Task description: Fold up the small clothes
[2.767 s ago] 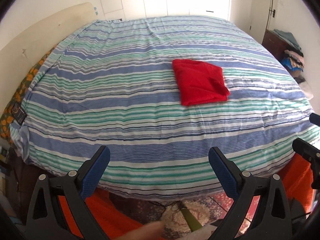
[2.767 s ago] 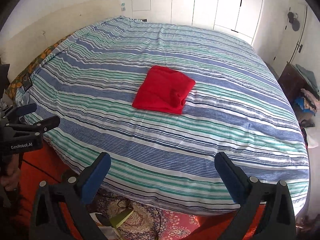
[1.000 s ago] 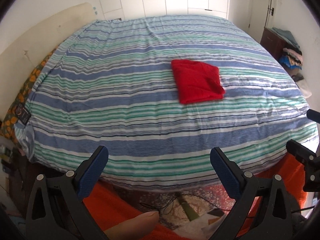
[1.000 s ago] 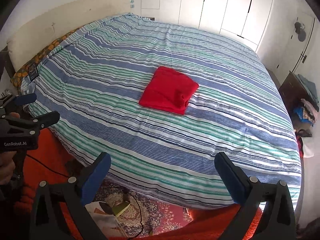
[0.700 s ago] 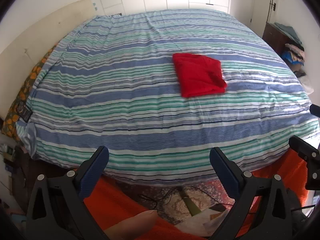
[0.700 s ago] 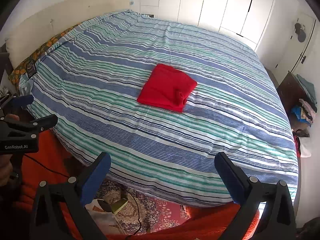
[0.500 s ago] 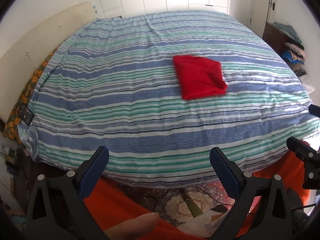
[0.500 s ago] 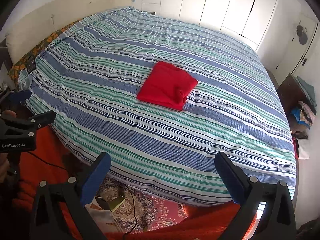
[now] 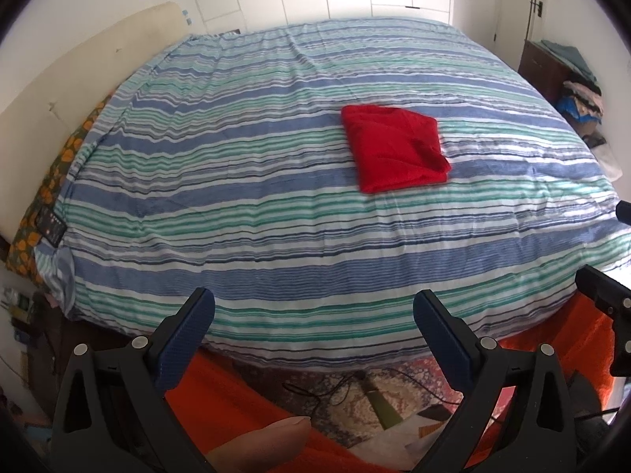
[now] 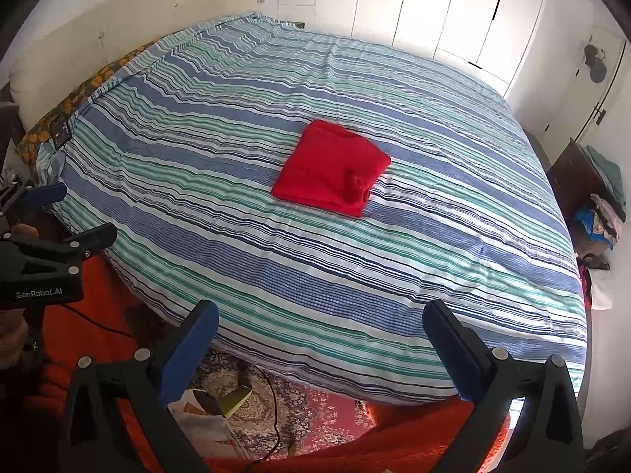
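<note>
A small red garment (image 9: 394, 149) lies folded into a rough square near the middle of the striped bed (image 9: 236, 205); it also shows in the right wrist view (image 10: 331, 167). My left gripper (image 9: 313, 307) is open and empty, held off the near edge of the bed, far from the garment. My right gripper (image 10: 321, 319) is open and empty, also back from the bed's near edge. The left gripper shows at the left of the right wrist view (image 10: 55, 216). Part of the right gripper (image 9: 603, 291) shows at the right edge of the left wrist view.
A cream headboard (image 9: 59, 90) runs along the bed's left side. A dark cabinet with piled clothes (image 10: 595, 197) stands at the right. White wardrobe doors (image 10: 434, 4) line the far wall. A patterned rug with a cable and papers (image 10: 244, 406) lies below the grippers.
Both grippers have drifted slightly while staying open and away from the bed. The red garment has not moved on the bed.
</note>
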A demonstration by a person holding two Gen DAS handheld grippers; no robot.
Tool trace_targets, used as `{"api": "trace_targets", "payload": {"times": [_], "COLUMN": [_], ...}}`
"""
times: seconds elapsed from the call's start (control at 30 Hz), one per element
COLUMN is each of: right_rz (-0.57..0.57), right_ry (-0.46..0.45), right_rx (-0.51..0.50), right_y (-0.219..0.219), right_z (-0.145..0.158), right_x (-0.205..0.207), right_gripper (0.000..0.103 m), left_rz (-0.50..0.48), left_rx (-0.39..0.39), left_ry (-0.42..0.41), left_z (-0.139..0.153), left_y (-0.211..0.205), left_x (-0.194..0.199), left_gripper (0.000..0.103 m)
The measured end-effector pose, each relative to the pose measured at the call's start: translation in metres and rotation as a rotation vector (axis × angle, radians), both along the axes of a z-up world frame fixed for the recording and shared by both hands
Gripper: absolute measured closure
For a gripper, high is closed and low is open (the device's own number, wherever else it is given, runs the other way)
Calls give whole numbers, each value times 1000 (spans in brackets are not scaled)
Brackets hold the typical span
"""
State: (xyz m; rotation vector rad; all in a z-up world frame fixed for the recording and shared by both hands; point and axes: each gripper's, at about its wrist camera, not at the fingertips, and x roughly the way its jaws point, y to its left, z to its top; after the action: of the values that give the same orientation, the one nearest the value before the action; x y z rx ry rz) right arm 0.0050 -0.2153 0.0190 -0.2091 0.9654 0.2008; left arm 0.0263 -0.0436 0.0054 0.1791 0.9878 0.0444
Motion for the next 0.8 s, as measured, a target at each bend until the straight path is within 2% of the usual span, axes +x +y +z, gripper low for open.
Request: {"api": "trace_targets", "payload": {"times": [0.8], "right_rz": [-11], "right_ry": [-14], "right_rx": [21], "right_y": [-3], "right_z": [4], "right_x": [-3], "right_gripper": [1], "left_rz": [-23], "left_rx": [-28], "left_ry": [0], "left_z": [2], "left_y": [-3], "left_x": [1], "left_gripper": [2]}}
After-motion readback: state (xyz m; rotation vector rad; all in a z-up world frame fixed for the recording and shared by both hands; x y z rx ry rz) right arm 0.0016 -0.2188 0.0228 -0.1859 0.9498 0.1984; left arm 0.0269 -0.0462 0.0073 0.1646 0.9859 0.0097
